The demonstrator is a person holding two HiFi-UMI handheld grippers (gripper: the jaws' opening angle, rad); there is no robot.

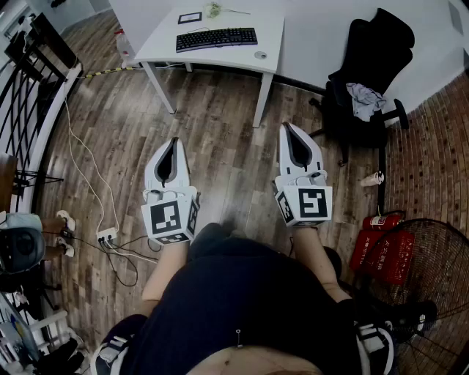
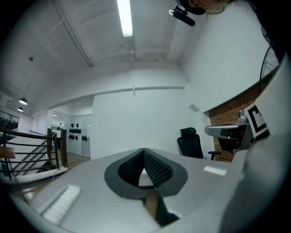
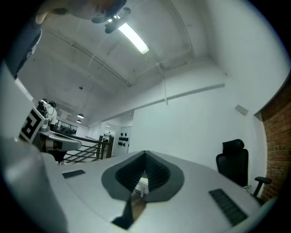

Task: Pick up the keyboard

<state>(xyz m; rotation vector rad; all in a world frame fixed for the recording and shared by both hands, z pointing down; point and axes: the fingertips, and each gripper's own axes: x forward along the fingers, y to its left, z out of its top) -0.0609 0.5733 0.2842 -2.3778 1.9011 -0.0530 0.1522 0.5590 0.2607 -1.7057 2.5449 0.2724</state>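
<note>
A black keyboard (image 1: 216,38) lies on a white table (image 1: 165,45) at the top of the head view, well ahead of both grippers. My left gripper (image 1: 174,140) is held out over the wooden floor, its jaws shut with nothing between them. My right gripper (image 1: 286,125) is beside it, also shut and empty, its tips near the table's front right leg. In the left gripper view the shut tips (image 2: 144,149) point level at a white wall. In the right gripper view the shut tips (image 3: 145,152) point slightly upward; a sliver of the white table (image 3: 142,183) shows between the pads.
A black office chair (image 1: 366,69) with a cloth on it stands right of the table. A small framed card (image 1: 190,17) and a round object (image 1: 261,55) lie on the table. A power strip with cables (image 1: 107,236) lies at left. A railing (image 1: 29,66), a fan (image 1: 432,278) and a red extinguisher (image 1: 381,221) flank the floor.
</note>
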